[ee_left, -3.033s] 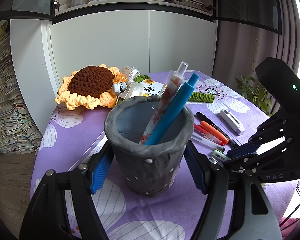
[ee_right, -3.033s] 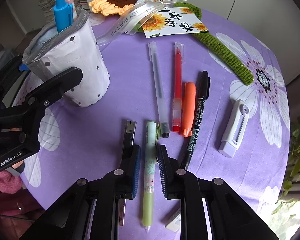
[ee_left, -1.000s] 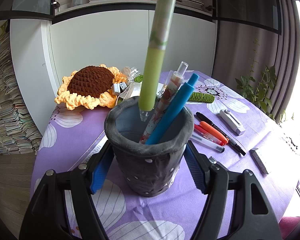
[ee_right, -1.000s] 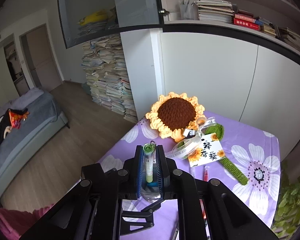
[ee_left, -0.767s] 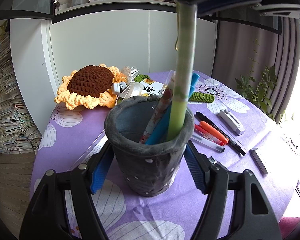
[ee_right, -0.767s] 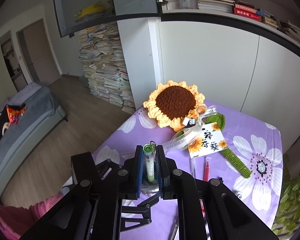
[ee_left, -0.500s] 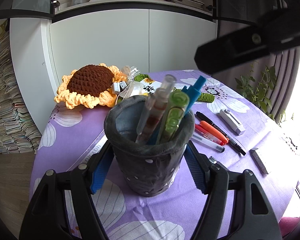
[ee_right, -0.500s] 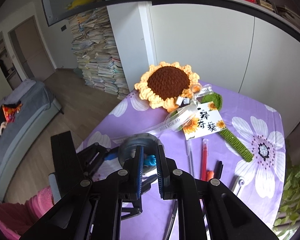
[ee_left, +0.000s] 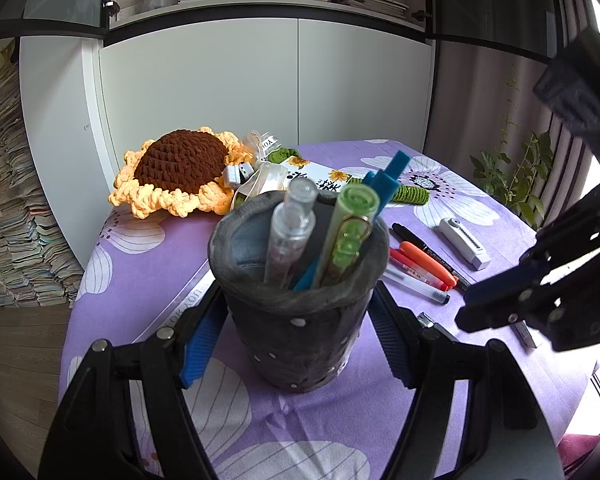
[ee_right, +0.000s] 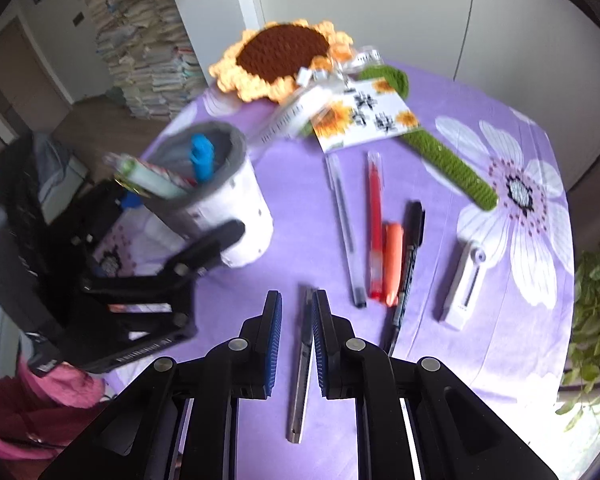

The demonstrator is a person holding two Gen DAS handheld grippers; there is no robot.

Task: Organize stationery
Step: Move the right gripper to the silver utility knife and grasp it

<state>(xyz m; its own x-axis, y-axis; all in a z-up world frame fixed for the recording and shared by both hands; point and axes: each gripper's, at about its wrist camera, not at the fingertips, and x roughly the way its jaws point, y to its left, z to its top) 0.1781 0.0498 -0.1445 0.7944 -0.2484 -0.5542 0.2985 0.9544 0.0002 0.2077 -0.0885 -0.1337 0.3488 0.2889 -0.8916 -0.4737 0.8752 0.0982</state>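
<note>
The surface, under a purple flowered cloth, carries a crocheted sunflower. The left tongs are clamped on the grey pen cup, which holds the green pen. The right tongs, nearly together and empty, hang above a utility knife. More pens lie beside it.

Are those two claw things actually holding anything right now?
The left gripper clamps the pen cup by its sides. The right gripper holds nothing, its jaws nearly shut above a utility knife.
</note>
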